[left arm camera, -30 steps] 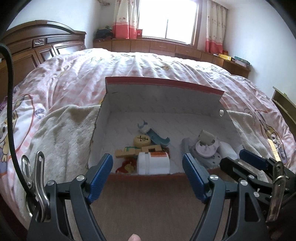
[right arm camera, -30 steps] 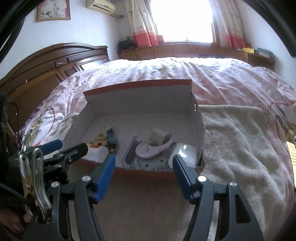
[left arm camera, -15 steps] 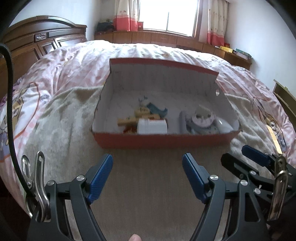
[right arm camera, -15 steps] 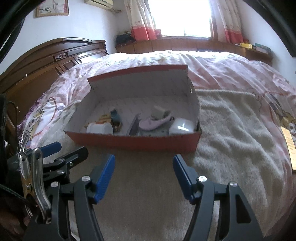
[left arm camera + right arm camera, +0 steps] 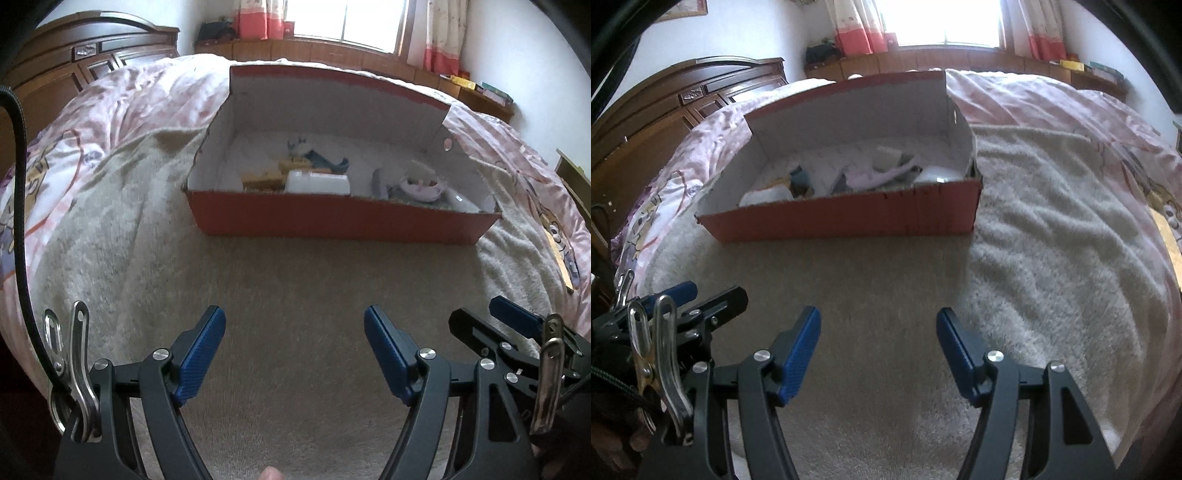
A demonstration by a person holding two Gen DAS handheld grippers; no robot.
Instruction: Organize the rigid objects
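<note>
A red cardboard box [image 5: 332,218] [image 5: 849,218] with a white inside stands on a beige towel on the bed. It holds a white jar [image 5: 317,183] lying on its side, yellow wooden blocks [image 5: 262,180], a teal piece [image 5: 325,160], a pale lilac dish [image 5: 421,186] [image 5: 875,177] and a white round object [image 5: 936,174]. My left gripper [image 5: 294,338] is open and empty, well short of the box's near wall. My right gripper [image 5: 878,338] is also open and empty, equally far back. Each gripper shows at the edge of the other's view.
The beige towel [image 5: 1052,240] covers the near part of the bed over a pink patterned quilt [image 5: 122,99]. A dark wooden headboard [image 5: 665,110] stands at the left. A window with red-hemmed curtains [image 5: 347,18] and a low wooden shelf lie beyond the bed.
Both grippers have drawn back from the box and sunk lower. One second ago their fingertips were at the box's near wall; now bare towel lies between. Both stayed open.
</note>
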